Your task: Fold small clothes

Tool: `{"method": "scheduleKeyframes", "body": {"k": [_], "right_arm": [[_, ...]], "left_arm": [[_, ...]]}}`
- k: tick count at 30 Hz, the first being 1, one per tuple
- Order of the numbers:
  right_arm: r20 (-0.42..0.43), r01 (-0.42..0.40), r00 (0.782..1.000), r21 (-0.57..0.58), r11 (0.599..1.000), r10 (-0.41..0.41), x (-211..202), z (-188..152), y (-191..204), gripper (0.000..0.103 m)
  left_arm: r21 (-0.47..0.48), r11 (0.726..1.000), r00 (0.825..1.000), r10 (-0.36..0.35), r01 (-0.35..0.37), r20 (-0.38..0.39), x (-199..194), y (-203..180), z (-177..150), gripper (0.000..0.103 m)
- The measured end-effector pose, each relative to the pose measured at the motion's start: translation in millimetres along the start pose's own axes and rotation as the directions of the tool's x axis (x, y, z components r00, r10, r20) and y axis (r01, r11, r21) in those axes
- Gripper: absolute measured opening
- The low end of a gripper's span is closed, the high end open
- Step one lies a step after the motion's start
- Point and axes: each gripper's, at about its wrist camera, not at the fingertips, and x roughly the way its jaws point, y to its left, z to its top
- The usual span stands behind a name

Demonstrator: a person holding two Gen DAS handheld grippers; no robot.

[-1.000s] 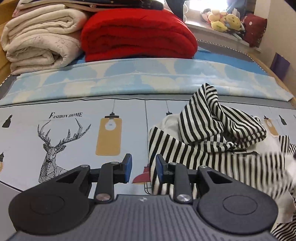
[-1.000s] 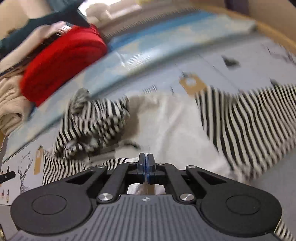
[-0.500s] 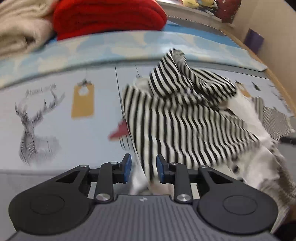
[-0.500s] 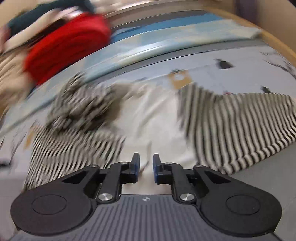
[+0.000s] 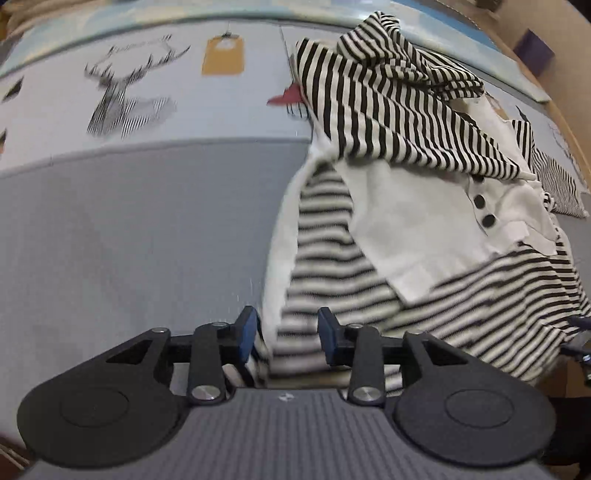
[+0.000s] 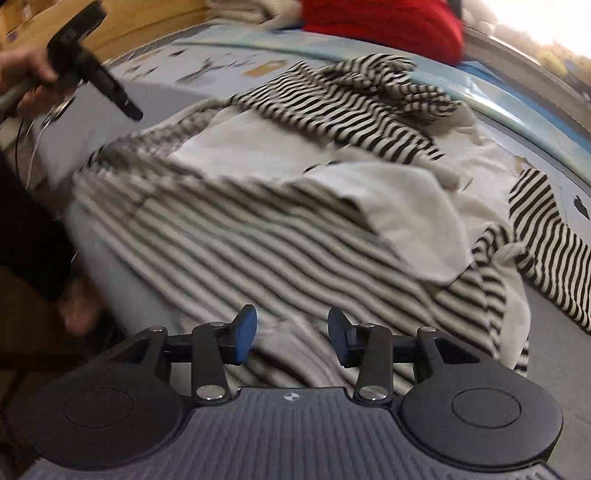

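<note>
A crumpled black-and-white striped garment (image 5: pixel 388 122) with a white front panel and black buttons (image 5: pixel 480 201) lies on the bed, its lower part hanging over the near edge. My left gripper (image 5: pixel 286 334) is open, its jaws on either side of the garment's left hem edge. My right gripper (image 6: pixel 291 332) is open, just above the striped hem (image 6: pixel 258 240). The other hand-held gripper (image 6: pixel 96 74) shows at upper left in the right wrist view.
The bedsheet (image 5: pixel 129 221) is grey near me, with deer and lamp prints farther back. A red folded blanket (image 6: pixel 388 22) lies at the far side. A separate striped piece (image 6: pixel 546 240) lies to the right. The wooden bed frame (image 5: pixel 569 122) runs along the right.
Both grippers pulled back toward the near edge of the bed. The right gripper went from shut to open. The garment now hangs over the near edge.
</note>
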Motion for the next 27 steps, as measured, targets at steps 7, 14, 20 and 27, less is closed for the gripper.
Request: {"method": "scheduleKeyframes", "body": {"k": [7,14,20,27], "right_arm": [[-0.084,0.112,0.989,-0.151,0.982,-0.125,13.2,-28.8,22.4,0.043],[-0.086,0.106,0.989,-0.187,0.977,-0.124,4.2,-40.3,16.1,0.003],[-0.216,-0.026,0.976,-0.241,0.97,-0.028,-4.9,-68.2,20.1,0.003],[0.002,-0.056,0.998,0.141,0.988,0.056,-45.3,-53.3,-35.4,0.016]], "left_arm": [[0.024,0.999,0.999,0.046,-0.047,0.018,12.5,-5.0,-24.0,0.054],[0.047,0.997,0.997,0.059,-0.061,0.057,25.6,-0.8,-24.3,0.052],[0.166,0.979,0.992,0.124,-0.116,-0.034,30.7,-5.8,-34.4,0.009],[0.161,0.967,0.978,0.207,-0.199,-0.033,15.3,-0.8,-31.4,0.011]]}}
